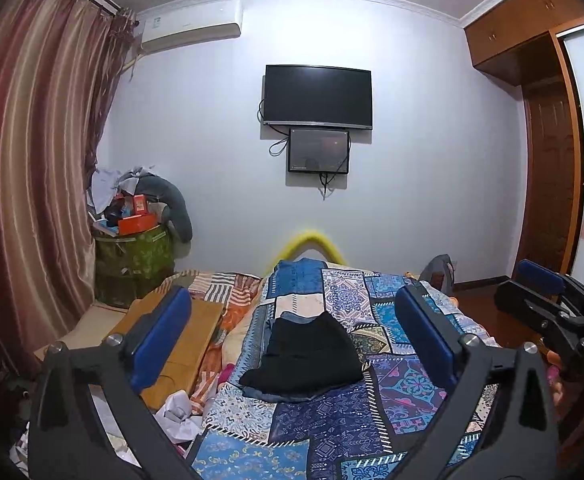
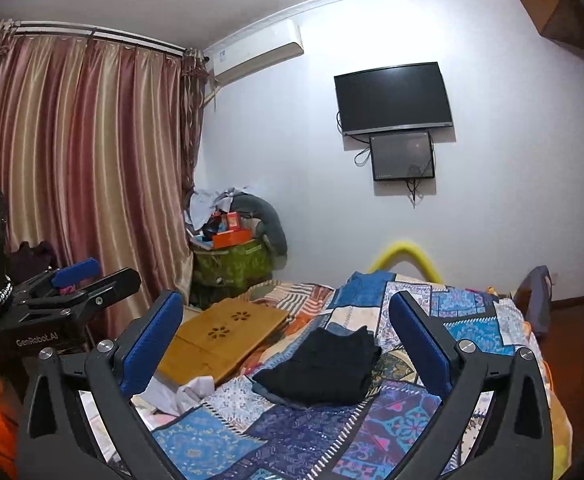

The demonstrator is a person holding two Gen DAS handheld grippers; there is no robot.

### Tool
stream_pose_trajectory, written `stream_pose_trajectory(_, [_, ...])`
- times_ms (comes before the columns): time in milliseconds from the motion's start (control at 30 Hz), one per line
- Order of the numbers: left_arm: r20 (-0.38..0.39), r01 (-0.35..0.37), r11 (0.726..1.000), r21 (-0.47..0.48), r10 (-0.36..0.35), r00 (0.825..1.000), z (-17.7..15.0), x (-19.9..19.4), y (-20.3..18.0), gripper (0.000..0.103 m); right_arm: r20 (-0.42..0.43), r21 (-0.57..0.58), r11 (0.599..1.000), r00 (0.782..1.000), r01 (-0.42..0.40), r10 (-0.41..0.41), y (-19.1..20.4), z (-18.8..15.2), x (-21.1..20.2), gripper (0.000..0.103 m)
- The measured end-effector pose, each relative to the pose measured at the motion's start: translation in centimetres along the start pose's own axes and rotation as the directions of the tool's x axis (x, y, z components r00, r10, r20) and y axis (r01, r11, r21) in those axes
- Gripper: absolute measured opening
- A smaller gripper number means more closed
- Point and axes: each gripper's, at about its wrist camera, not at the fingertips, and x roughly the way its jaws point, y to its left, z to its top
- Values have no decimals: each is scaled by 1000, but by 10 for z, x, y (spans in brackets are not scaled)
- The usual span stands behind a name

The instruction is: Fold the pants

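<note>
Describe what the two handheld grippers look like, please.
Both the left gripper and the right gripper share one build: matte black angular frames, silver round bolts at the joints, and flat royal-blue finger pads. White lettering marks each body's side.

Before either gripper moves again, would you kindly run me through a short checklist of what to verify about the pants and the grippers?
1. Left gripper empty, jaws wide: ok.
2. Right gripper empty, jaws wide: ok.
3. Black pants lie folded on the patchwork bedspread, free of both grippers: ok.
4. Fold edges line up neatly: cannot tell.
5. Wooden lap desk clear of the pants: ok.
</note>
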Motion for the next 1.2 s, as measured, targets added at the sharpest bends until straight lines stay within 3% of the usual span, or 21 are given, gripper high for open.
stream_pose_trajectory(1200, [-14, 45, 999, 8, -45, 999, -6, 2, -2, 103, -28, -6, 1000, 999, 20, -20, -3, 1, -3, 103])
